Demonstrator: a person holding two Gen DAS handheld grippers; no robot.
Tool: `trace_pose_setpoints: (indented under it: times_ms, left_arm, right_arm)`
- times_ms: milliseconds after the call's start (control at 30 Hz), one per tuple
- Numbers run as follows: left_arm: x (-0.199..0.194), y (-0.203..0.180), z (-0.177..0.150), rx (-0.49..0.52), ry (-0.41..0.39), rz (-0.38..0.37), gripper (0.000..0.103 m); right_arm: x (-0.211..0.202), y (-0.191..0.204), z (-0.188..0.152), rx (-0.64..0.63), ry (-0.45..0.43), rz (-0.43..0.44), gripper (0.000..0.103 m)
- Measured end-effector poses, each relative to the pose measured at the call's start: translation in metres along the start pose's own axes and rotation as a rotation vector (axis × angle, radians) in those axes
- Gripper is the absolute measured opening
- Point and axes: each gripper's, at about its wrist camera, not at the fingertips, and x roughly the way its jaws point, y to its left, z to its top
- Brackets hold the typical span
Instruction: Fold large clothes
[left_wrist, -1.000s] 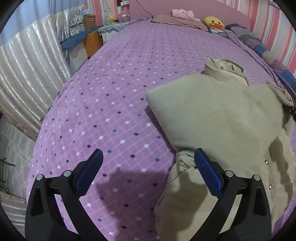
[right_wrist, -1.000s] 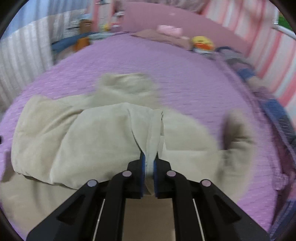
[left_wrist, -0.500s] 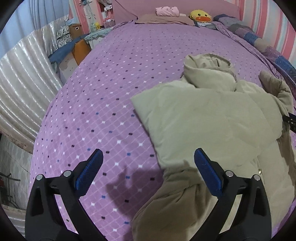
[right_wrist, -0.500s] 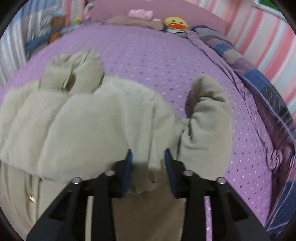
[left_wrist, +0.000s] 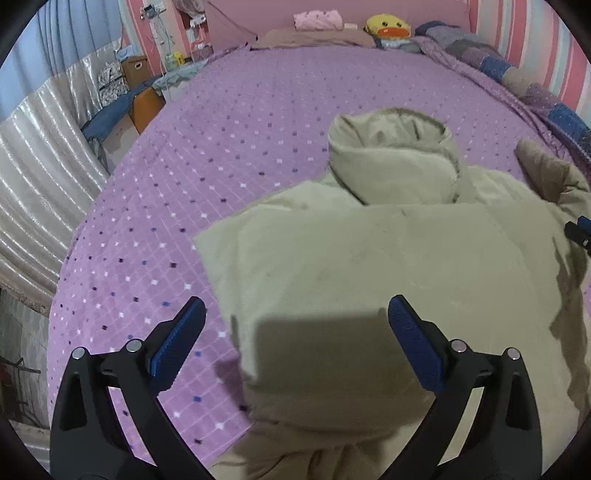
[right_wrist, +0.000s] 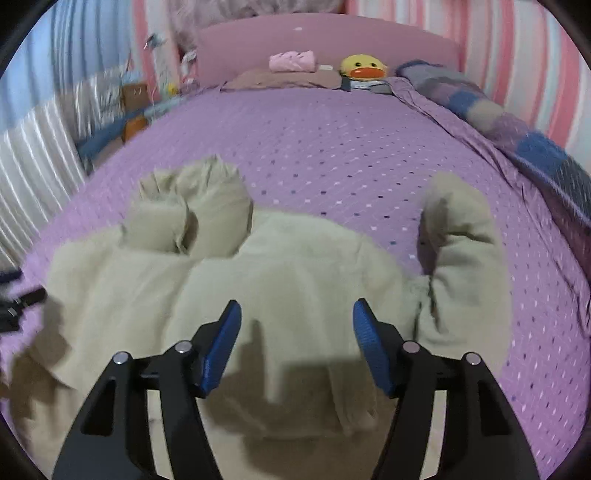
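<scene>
A large beige padded jacket (left_wrist: 388, 266) (right_wrist: 288, 266) lies on the purple patterned bed (left_wrist: 258, 122) (right_wrist: 332, 147). Its hood (left_wrist: 391, 158) (right_wrist: 199, 210) points toward the headboard, one sleeve is folded across the body, and the other sleeve (right_wrist: 458, 236) sticks out to the right. My left gripper (left_wrist: 295, 332) stands wide open above the jacket's left folded edge, with nothing pinched. My right gripper (right_wrist: 295, 332) hovers over the middle of the jacket; its jaws are opening and the cloth lies below them, not pressed by the pads. A tip of the right gripper (left_wrist: 580, 232) shows at the far right of the left wrist view.
At the headboard lie a brown pillow (right_wrist: 284, 79), a pink folded cloth (right_wrist: 291, 61) and a yellow duck toy (right_wrist: 362, 68). A patchwork blanket (right_wrist: 517, 122) runs along the right side by the striped wall. Boxes and clutter (left_wrist: 136, 85) stand beyond the bed's left edge.
My right gripper has let go of the jacket fabric it was pinching and its jaws have spread. My left gripper has moved right, from over the bedspread to over the jacket's folded edge.
</scene>
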Motion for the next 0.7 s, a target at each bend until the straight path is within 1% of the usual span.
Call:
trace_pose_setpoints:
  times_ms: [33, 67, 100, 200, 267, 333, 467, 567, 633, 700]
  left_arm:
    - [0.008, -0.002, 0.0, -0.002, 0.02, 0.009, 0.098]
    - [0.02, -0.001, -0.002, -0.007, 0.053, 0.027, 0.098]
    - [0.028, 0.001, -0.004, -0.014, 0.073, 0.03, 0.098]
    - [0.041, 0.01, -0.012, -0.051, 0.097, 0.005, 0.1]
    - [0.046, 0.015, -0.015, -0.076, 0.102, -0.018, 0.1]
    - [0.05, 0.016, -0.018, -0.08, 0.099, -0.023, 0.1]
    - [0.045, 0.014, -0.022, -0.066, 0.077, 0.005, 0.1]
    - [0.029, 0.011, -0.022, -0.034, 0.05, 0.044, 0.1]
    - [0.017, 0.009, -0.021, -0.018, 0.031, 0.049, 0.1]
    - [0.005, 0.005, -0.018, 0.002, 0.013, 0.053, 0.1]
  right_arm:
    - [0.014, 0.002, -0.003, -0.014, 0.011, -0.024, 0.062]
    - [0.025, 0.001, -0.007, -0.007, 0.036, -0.024, 0.062]
    - [0.039, -0.002, -0.012, 0.013, 0.07, 0.0, 0.062]
    - [0.05, -0.006, -0.025, 0.024, 0.071, 0.022, 0.062]
    - [0.058, -0.005, -0.033, -0.003, 0.065, 0.02, 0.063]
    - [0.06, -0.006, -0.033, 0.004, 0.068, 0.029, 0.064]
    - [0.046, -0.009, -0.027, 0.005, 0.073, 0.052, 0.064]
    - [0.016, -0.019, -0.019, 0.019, 0.031, 0.077, 0.066]
    - [-0.007, -0.032, -0.012, 0.022, 0.007, 0.075, 0.066]
    - [-0.02, -0.044, -0.008, 0.024, -0.007, 0.053, 0.069]
